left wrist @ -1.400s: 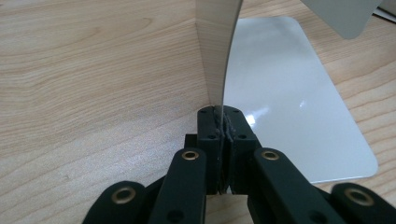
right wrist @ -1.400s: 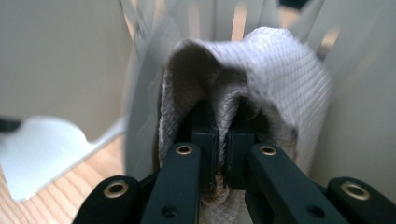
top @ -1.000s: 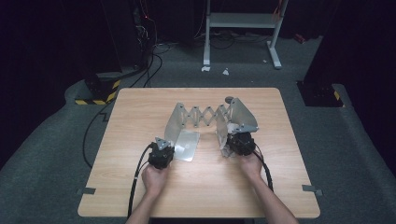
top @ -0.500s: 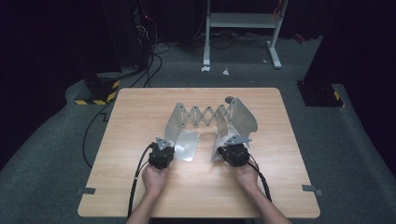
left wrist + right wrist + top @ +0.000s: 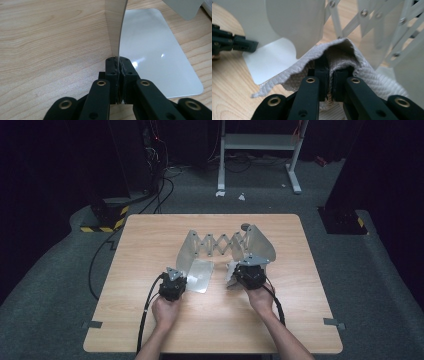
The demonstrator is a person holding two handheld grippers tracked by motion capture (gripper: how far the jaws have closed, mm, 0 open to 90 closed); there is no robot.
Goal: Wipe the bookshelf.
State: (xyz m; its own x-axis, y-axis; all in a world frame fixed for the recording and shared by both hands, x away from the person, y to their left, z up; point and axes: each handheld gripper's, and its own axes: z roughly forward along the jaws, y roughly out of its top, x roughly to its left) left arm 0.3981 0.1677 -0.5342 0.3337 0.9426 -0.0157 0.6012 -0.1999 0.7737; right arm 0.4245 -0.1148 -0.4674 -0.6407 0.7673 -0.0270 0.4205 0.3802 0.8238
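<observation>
A metal expanding rack stands mid-table, its scissor lattice (image 5: 220, 244) joining a left plate (image 5: 187, 255) and a right plate (image 5: 259, 246). My left gripper (image 5: 181, 277) is shut on the thin upright edge of the left plate (image 5: 114, 27), whose flat foot (image 5: 155, 50) lies shiny on the wood. My right gripper (image 5: 241, 272) is shut on a white textured cloth (image 5: 231, 274), bunched over its jaws, just in front of the right plate. In the right gripper view the cloth (image 5: 369, 81) drapes over the right gripper (image 5: 331, 72), with the lattice (image 5: 367, 20) behind it.
The wooden table (image 5: 150, 235) has open surface to the left, the right and along the front edge. A small dark round object (image 5: 245, 226) lies behind the rack. Cables (image 5: 150, 305) trail from both grippers toward the person. The left gripper's jaws (image 5: 234, 42) show at the left edge of the right gripper view.
My right gripper has shifted slightly left and lifted a little with the cloth in it. My left gripper has stayed on the plate edge.
</observation>
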